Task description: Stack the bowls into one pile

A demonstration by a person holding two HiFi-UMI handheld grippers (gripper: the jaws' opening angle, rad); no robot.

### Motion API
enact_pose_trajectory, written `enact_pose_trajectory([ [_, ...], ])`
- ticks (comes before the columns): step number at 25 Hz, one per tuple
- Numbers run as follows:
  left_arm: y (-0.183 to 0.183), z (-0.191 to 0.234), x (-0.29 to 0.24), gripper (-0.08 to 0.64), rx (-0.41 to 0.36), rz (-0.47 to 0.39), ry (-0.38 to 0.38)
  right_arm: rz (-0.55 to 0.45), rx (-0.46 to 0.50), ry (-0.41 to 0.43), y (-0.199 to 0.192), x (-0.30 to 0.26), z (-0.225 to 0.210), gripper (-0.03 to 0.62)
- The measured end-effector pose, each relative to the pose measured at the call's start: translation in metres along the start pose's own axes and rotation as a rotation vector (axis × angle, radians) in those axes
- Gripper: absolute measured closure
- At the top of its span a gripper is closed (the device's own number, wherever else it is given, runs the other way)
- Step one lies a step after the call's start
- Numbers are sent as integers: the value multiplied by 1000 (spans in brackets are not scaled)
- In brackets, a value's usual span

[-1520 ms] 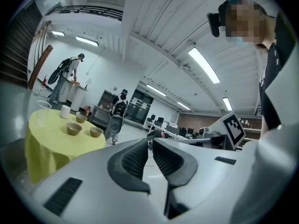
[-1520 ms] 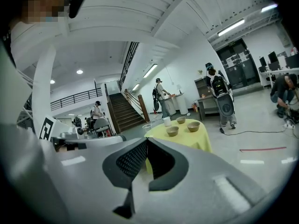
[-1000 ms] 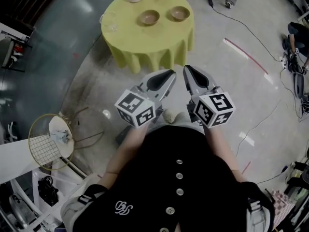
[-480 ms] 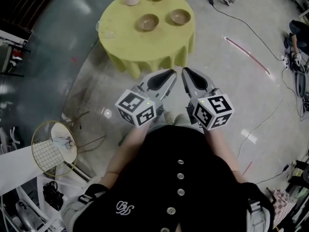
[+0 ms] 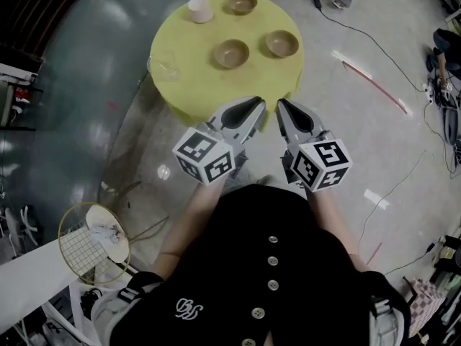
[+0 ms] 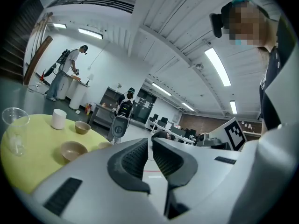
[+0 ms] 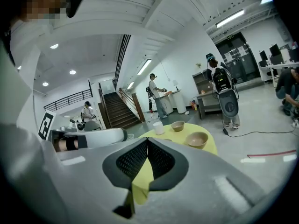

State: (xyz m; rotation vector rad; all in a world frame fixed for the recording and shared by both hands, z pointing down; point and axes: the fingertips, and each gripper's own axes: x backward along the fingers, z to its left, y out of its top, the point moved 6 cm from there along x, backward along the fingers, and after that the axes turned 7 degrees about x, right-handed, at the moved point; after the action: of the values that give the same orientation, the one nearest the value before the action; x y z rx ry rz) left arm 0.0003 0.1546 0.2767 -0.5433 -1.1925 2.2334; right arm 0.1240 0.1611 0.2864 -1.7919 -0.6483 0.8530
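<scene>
Three brown bowls stand apart on the round yellow-clothed table (image 5: pixel 194 92): a far bowl (image 5: pixel 243 3), a middle bowl (image 5: pixel 231 53) and a right bowl (image 5: pixel 282 43). My left gripper (image 5: pixel 258 103) and right gripper (image 5: pixel 279 103) are side by side at the table's near edge, both shut and empty, short of the bowls. In the left gripper view the shut gripper (image 6: pixel 150 140) points past two of the bowls (image 6: pixel 73 150) (image 6: pixel 82 127). The right gripper view has the shut gripper (image 7: pixel 147 139) below two of the bowls (image 7: pixel 196 139) (image 7: pixel 177 125).
A white cup (image 5: pixel 199 9) and a clear glass (image 5: pixel 164 67) also stand on the table. A round wire frame (image 5: pixel 94 238) sits on the floor at the left. Cables (image 5: pixel 374 31) and a red strip (image 5: pixel 371 81) cross the floor at the right. People stand in the background.
Both grippers have moved forward to the table's near edge, staying shut. The table and bowls sit lower and closer in the head view.
</scene>
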Motion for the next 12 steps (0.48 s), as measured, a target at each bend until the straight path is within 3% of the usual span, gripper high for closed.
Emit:
enact_pose_trajectory([
  [12, 64, 87, -16, 520, 10, 41, -67, -6, -16, -93, 34, -92, -6, 592],
])
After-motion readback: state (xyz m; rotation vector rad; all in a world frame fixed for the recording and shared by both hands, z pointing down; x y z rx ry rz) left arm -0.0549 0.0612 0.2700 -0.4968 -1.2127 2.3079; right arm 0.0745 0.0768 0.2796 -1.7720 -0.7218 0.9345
